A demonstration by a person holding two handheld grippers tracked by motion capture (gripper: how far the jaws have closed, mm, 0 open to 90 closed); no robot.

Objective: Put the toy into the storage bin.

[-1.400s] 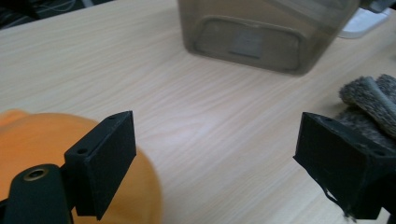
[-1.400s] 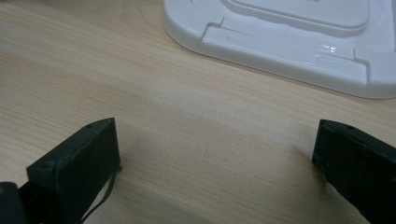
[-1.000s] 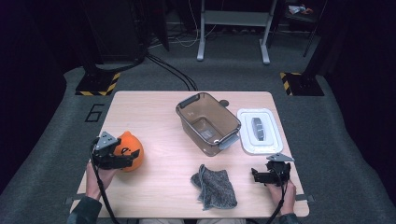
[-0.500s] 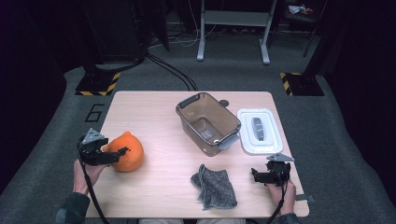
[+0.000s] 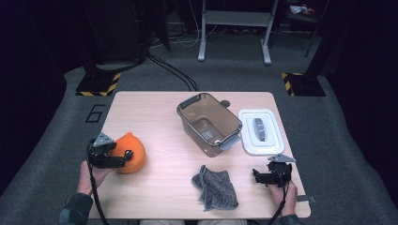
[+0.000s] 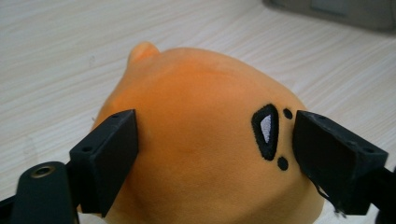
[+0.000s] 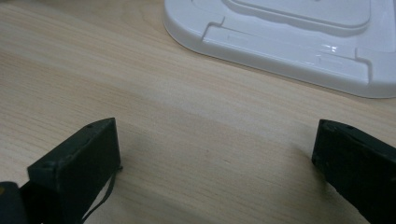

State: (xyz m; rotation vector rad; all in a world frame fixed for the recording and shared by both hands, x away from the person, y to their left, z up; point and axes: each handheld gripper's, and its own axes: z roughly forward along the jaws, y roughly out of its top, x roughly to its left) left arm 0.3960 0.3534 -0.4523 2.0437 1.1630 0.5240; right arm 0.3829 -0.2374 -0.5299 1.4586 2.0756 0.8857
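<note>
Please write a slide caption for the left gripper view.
Left gripper closing its black jaws around a round orange plush toy on the wooden table.

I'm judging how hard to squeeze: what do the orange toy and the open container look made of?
The orange toy looks like soft plush: matte, fuzzy fabric with a stitched black-and-white eye patch. The open container looks like clear, smoke-tinted hard plastic, glossy, with the table showing through its walls and grey handles at its ends; glass seems less likely.

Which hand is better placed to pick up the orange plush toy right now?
Left. The left gripper already straddles the orange plush toy, jaws just closing on both flanks. The right gripper rests open by the white lid.
</note>
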